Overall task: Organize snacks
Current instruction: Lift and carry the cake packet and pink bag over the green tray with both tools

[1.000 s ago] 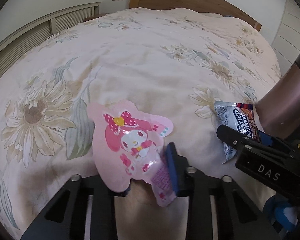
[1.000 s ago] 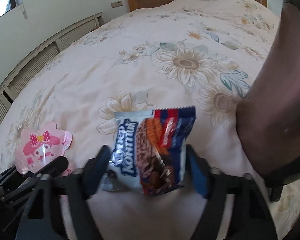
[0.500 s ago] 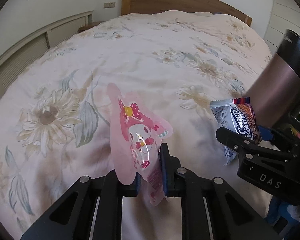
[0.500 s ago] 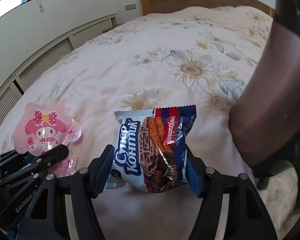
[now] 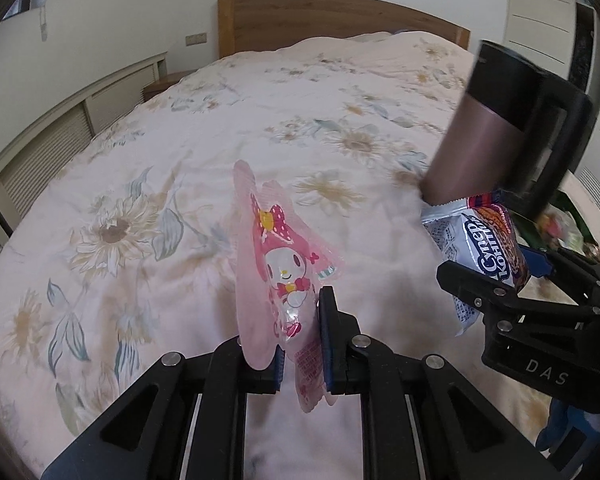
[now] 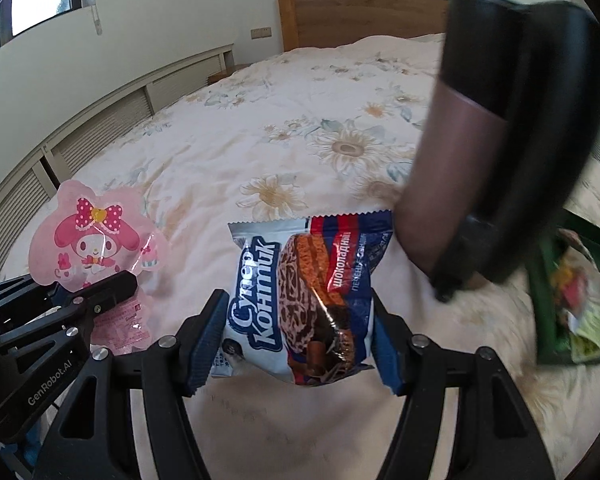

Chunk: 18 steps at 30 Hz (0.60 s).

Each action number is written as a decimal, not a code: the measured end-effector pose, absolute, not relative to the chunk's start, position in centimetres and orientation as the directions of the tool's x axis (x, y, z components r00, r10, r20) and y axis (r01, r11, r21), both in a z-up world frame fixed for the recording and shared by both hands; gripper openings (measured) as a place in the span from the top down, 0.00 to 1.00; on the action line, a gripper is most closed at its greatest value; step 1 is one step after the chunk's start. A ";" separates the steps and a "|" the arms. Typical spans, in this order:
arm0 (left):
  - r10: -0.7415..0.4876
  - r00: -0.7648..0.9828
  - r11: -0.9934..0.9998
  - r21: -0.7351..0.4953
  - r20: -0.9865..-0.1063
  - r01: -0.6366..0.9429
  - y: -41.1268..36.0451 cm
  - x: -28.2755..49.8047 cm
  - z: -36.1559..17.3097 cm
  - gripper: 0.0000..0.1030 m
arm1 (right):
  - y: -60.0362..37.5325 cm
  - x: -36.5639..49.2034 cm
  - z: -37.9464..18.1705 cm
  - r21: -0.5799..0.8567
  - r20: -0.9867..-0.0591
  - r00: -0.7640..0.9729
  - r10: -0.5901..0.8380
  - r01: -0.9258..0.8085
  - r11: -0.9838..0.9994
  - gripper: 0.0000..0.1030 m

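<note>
Left claw (image 5: 300,334) pinching glossy bunny-shaped pink pouch (image 5: 278,260) | right claw (image 6: 300,344) clamping crinkly foil biscuit pack (image 6: 304,304) | mug (image 6: 488,136) blurred, maybe metal

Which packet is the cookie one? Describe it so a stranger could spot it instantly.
Over the flowered bedspread, just left of the tall brown mug, the right gripper holds the cookie packet between its blue pads. It is white and blue with chocolate cookies pictured, unlike the pink cartoon-rabbit pouch in the left gripper.
</note>
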<state>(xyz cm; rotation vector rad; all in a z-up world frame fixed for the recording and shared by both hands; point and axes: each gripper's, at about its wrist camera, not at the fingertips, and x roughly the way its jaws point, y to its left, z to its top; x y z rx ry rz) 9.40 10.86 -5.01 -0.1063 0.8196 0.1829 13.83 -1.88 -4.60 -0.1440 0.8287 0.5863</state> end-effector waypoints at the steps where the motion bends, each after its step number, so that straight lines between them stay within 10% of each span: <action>1: 0.117 0.671 0.980 -0.025 -0.732 -0.198 10.4 9.0 -4.7 0.89 | -2.6 13.3 -4.3 0.102 -0.726 0.534 0.433 -0.539 0.836 0.30; 18: 0.048 0.723 0.992 -0.051 -0.689 -0.114 5.1 3.5 -0.2 0.89 | -11.3 7.4 -0.8 0.086 -0.670 0.616 0.415 -0.490 0.867 0.30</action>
